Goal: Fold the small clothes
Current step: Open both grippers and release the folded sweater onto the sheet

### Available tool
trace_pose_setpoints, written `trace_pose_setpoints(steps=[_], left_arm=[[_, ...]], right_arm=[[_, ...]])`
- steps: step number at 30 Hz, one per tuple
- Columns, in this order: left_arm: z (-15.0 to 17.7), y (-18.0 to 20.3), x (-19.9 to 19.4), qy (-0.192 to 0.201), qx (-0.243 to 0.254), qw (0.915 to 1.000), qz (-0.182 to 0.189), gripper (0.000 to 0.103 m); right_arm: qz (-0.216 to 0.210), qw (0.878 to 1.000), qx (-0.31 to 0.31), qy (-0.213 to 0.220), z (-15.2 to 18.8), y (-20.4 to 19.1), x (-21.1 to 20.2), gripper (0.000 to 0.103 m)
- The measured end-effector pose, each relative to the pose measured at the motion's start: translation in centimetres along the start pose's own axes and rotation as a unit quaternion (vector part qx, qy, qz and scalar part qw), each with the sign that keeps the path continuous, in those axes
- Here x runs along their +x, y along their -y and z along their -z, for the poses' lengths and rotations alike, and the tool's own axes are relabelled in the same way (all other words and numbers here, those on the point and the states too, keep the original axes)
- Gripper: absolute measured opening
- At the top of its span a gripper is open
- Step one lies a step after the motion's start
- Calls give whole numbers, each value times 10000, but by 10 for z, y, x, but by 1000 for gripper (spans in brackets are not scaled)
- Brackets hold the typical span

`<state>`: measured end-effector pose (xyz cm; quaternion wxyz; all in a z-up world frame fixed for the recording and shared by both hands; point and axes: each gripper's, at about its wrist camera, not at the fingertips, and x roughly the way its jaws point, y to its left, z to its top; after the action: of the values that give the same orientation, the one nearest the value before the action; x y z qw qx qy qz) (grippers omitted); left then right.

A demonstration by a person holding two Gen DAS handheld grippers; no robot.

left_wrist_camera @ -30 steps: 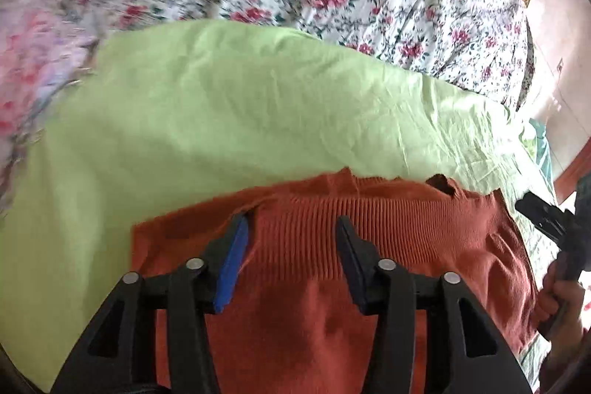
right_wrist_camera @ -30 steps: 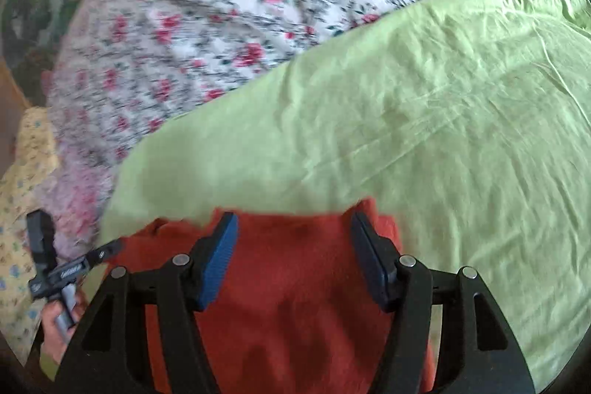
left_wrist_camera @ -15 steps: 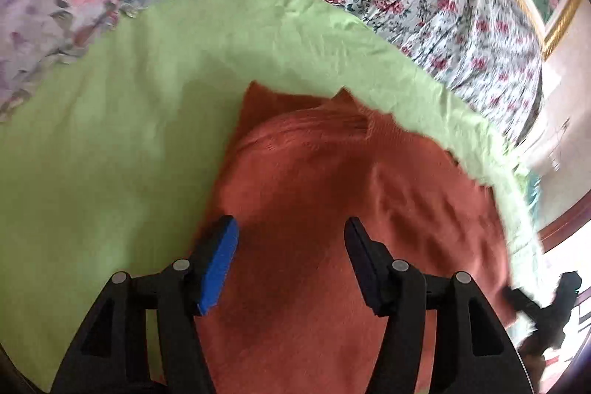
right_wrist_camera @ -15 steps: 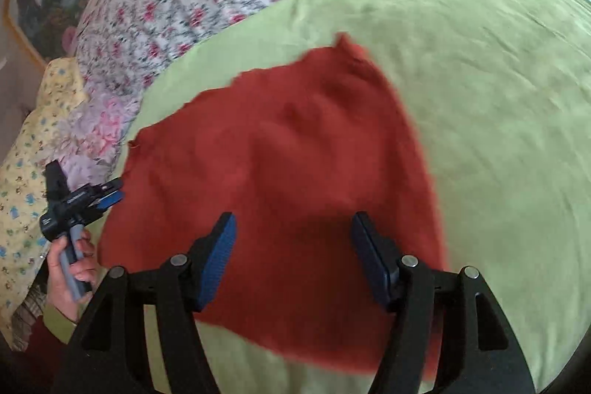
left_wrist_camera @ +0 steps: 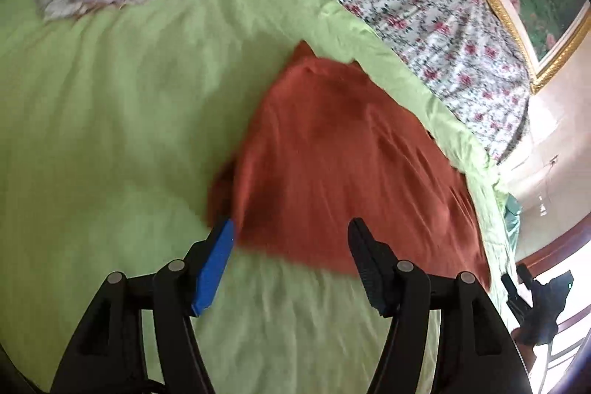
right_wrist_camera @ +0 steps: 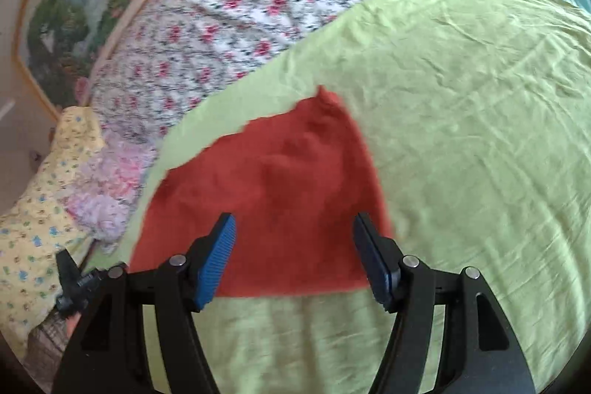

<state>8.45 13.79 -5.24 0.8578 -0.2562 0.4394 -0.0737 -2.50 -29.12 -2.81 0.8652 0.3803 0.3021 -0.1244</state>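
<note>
Now the rust-red sweater (left_wrist_camera: 343, 165) lies on the green sheet (left_wrist_camera: 110, 135); left hand-held gripper (left_wrist_camera: 291, 268) and right hand-held gripper (right_wrist_camera: 295, 261) hover spread, empty.

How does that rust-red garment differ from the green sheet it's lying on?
The rust-red garment is a small piece with uneven edges; the green sheet spreads far wider beyond it on every side. The garment lies on top, while the sheet sits underneath, over the flowered bedspread. The sheet shows fine creases; the garment's surface looks softer and fuzzier. Both lie flat, and neither is held by either open gripper.
</note>
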Motion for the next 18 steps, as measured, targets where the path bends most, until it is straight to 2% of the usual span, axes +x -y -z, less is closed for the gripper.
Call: trace_pose_setpoints(steps=[4,8,14,18], left_arm=[[22,5,4,-249,-254,9987,355,64],[36,12,8,-323,-281,9984,373,64],[27,11,22,-152,-742,9956,558,68],[9,7,37,106,-1053,9931,506,68]], right_arm=[[-224,9997,-39,-110,15,-13,-1,67],[-385,9989,-14,-257,36,-19,-3,67],[-551,9970,59,-541,61,-20,2,67],[-618,9960,2,-653,68,-26,3,67]])
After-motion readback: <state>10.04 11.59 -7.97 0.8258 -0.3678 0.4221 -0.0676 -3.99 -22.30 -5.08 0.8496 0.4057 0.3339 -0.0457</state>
